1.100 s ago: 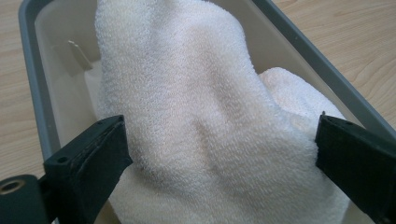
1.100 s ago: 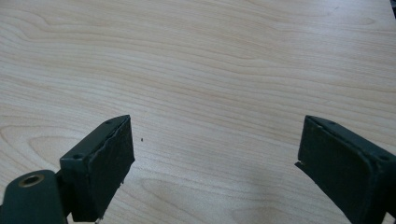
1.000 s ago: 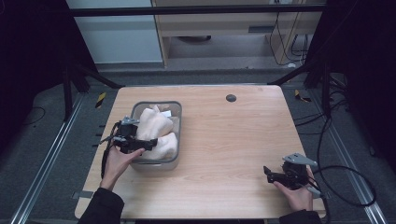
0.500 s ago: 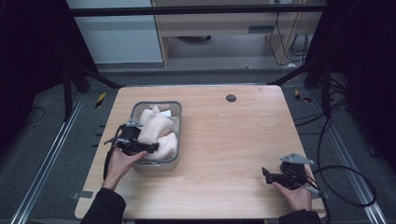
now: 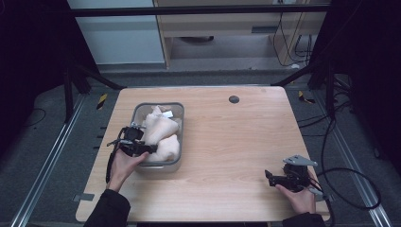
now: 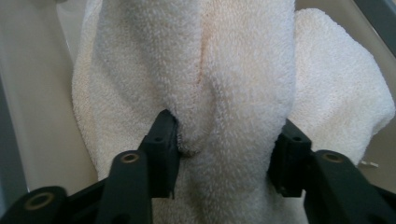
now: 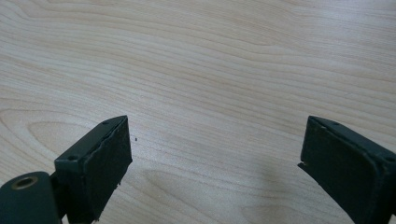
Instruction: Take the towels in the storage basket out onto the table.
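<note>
A grey bin (image 5: 178, 111) is seen on the left half of the wooden table (image 5: 227, 137), with white towels piled inside it. The left claw (image 5: 144, 148) is held over the near-left edge of the bin and is reached into the pile. In the left gripper view the left claw (image 6: 226, 144) is shown clamped on a fold of the nearest towel (image 6: 224, 79); its jaws have just been closing, and the terry cloth is pinched and bunched between both pads. The towel is draped upward from the grip, with another lobe of white cloth seen to the right of it and the pale bin wall (image 6: 32, 84) to the left. The same towel (image 5: 163, 132) is seen in the high view, lying inside the bin and touching the second towel (image 5: 165, 151) nearer to the person.

The right claw (image 5: 268, 176) is held at the near-right corner of the table, well apart from the bin. In the right gripper view the right claw (image 7: 215, 154) is shown wide open with nothing between the pads, just above bare wood grain (image 7: 210, 70).

A small dark round spot (image 5: 233, 99) is seen on the far side of the table.
</note>
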`<state>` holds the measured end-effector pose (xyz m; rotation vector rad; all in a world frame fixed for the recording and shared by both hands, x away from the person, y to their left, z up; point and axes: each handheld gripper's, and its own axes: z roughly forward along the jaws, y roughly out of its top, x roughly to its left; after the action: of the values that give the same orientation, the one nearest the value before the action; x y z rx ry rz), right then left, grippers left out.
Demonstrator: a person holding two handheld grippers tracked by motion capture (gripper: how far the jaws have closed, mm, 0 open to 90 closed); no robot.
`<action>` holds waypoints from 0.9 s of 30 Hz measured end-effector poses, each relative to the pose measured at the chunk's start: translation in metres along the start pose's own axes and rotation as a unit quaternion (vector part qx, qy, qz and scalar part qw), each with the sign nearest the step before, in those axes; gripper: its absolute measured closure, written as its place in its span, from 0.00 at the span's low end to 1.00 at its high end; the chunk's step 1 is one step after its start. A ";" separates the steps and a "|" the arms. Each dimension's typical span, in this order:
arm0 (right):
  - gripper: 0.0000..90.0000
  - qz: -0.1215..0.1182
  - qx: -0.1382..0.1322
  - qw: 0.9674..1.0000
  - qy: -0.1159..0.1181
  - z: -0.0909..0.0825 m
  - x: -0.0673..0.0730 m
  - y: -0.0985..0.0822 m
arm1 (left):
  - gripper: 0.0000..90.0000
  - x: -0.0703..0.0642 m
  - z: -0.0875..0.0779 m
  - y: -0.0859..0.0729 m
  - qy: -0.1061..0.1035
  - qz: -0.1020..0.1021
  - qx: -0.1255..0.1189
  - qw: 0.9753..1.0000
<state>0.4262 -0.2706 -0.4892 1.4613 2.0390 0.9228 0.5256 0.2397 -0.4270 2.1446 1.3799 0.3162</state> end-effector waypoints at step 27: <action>0.10 0.001 0.002 1.000 0.003 0.000 -0.001 0.000 | 0.76 -0.014 -0.079 0.021 -0.005 0.035 -0.093 0.995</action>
<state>0.4266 -0.2711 -0.4889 1.4634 2.0461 0.9262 0.4974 0.2469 -0.3499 2.0407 1.2221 0.4426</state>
